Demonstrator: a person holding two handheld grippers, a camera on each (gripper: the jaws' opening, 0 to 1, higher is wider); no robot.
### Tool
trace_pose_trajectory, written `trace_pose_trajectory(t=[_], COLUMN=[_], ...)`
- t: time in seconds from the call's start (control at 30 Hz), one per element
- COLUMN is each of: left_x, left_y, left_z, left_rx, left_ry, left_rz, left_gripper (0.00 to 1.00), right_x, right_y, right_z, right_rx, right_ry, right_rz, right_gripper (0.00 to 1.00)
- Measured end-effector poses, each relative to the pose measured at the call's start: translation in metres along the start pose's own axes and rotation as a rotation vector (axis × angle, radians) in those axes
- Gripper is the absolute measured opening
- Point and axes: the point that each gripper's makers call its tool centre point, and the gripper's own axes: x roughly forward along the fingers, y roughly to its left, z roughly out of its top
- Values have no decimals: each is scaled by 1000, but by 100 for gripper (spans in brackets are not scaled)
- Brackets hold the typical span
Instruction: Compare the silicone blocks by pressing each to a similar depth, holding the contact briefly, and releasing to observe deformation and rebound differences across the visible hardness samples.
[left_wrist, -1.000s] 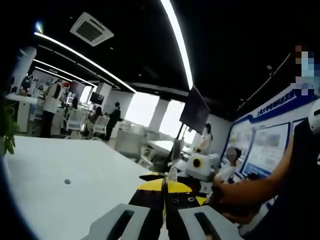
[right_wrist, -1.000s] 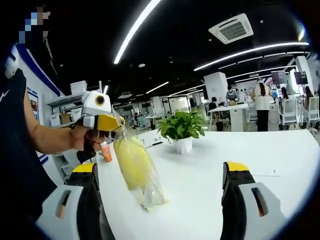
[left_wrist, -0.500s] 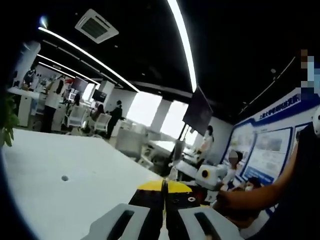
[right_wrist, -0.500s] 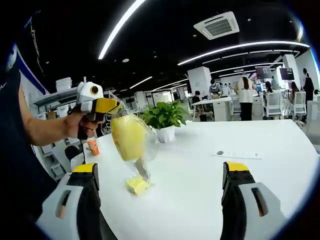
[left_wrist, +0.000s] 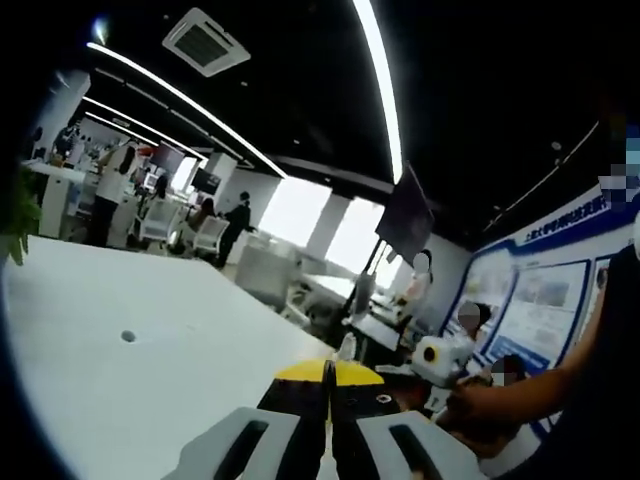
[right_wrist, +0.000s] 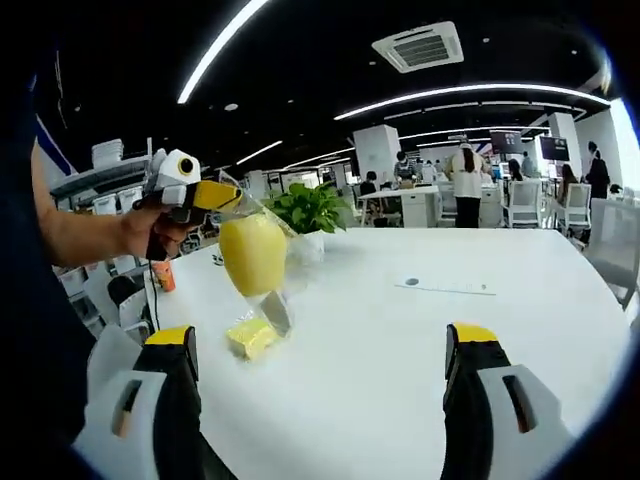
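Step in hand: unpacking, by the look of it. The left gripper (right_wrist: 225, 195) hangs a clear bag (right_wrist: 255, 262) above the white table (right_wrist: 420, 350). One yellow block (right_wrist: 250, 337) lies on the table just under the bag's open mouth. No pressing has begun.

Left gripper: in the left gripper view its jaws (left_wrist: 327, 400) meet with no gap. In the right gripper view its yellow tip pinches the bag's top edge, so it holds the bag.

Right gripper: its jaws stand wide apart with nothing between them (right_wrist: 320, 400), low over the near edge of the table.

Blocks: a larger yellow mass (right_wrist: 252, 252) sits inside the bag, off the table. The loose block rests to the left, near the person's side, well in front of the plant (right_wrist: 308, 215).

Next move, as a judgement: the rest of the bag's contents must come out and lie flat and apart on the table. Then the free right gripper can come down to press each one.

Hard to make out: how many blocks the bag holds, and whether they differ in hardness. The film blurs their edges. Whether the bag's mouth touches the loose block cannot be told.

Cut off: the person's forearm (right_wrist: 80, 238) runs off the left edge.
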Motion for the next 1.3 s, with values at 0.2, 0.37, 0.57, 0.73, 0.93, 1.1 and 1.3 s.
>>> trace_pose_trajectory(t=[0.2,0.37,0.57,0.73,0.93,1.1,1.3], left_x=[3,4,7,10,15,18,17], left_y=[7,15,25,34,44,54,70], left_z=[-12,-19,-32,-48,-68,-84,-99], left_rx=[-21,-54,-75,-91,-133,-163,-237], left_ry=[8,0,3,17,36,49,33], left_rz=[12,20,35,45,55,73,107], left_gripper=[0,0,0,0,0,0,0], right_x=[-2,-5,-10,-12,-12,-12,-13], right_y=[-1,-5,-8,-10,-9,-7,-7], right_z=[-19,-30,-39,-46,-52,-58,-64], right_rx=[-57,-47,-23,-11,4,13,21], right_ry=[9,25,37,50,61,71,87], right_rz=[-28,-50,-74,-80,-84,-85,-86], right_gripper=[97,97,97,97,97,97,97])
